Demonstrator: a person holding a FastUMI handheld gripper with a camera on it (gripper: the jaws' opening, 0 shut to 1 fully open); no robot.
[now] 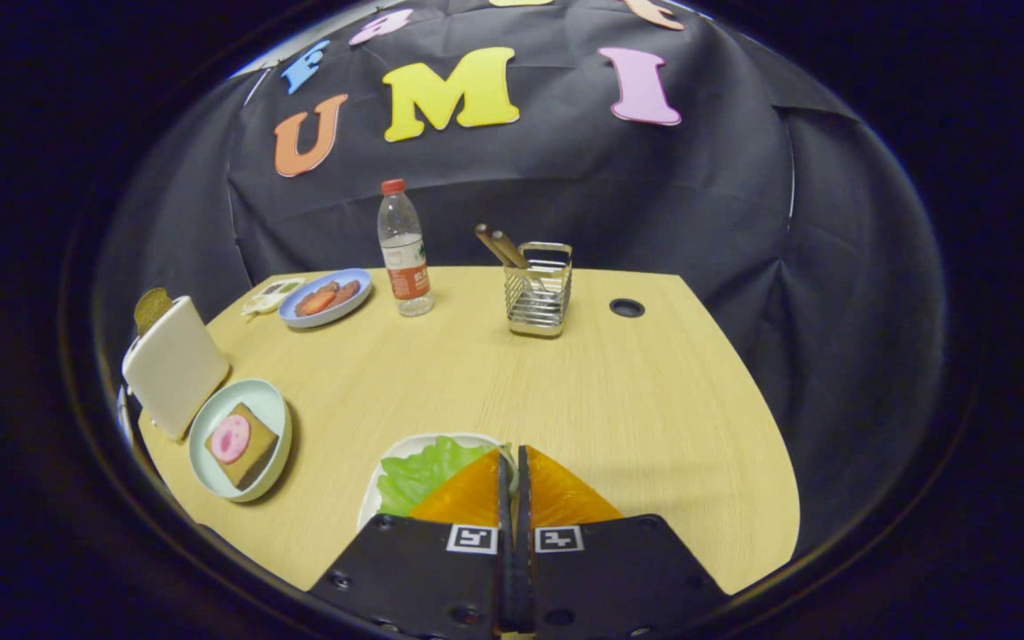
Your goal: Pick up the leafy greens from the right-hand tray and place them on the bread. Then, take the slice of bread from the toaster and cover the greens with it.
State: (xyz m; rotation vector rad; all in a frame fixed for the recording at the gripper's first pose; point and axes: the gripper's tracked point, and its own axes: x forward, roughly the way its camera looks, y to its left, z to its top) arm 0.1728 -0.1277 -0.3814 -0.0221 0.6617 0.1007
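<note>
The gripper (514,462) hangs over a white tray (405,449) at the near edge of the desk (476,373), its jaws nearly closed, tips at the edge of the greens (428,476); whether they pinch a leaf cannot be told. To the left, bread (245,444) topped with a pink slice (230,438) lies on a plate (276,413), just beside the toaster (174,366) with bread in its slot (152,308).

Greens (428,471) on tray (388,462) (fingers overhead); toast (153,308) in toaster (176,364).
</note>
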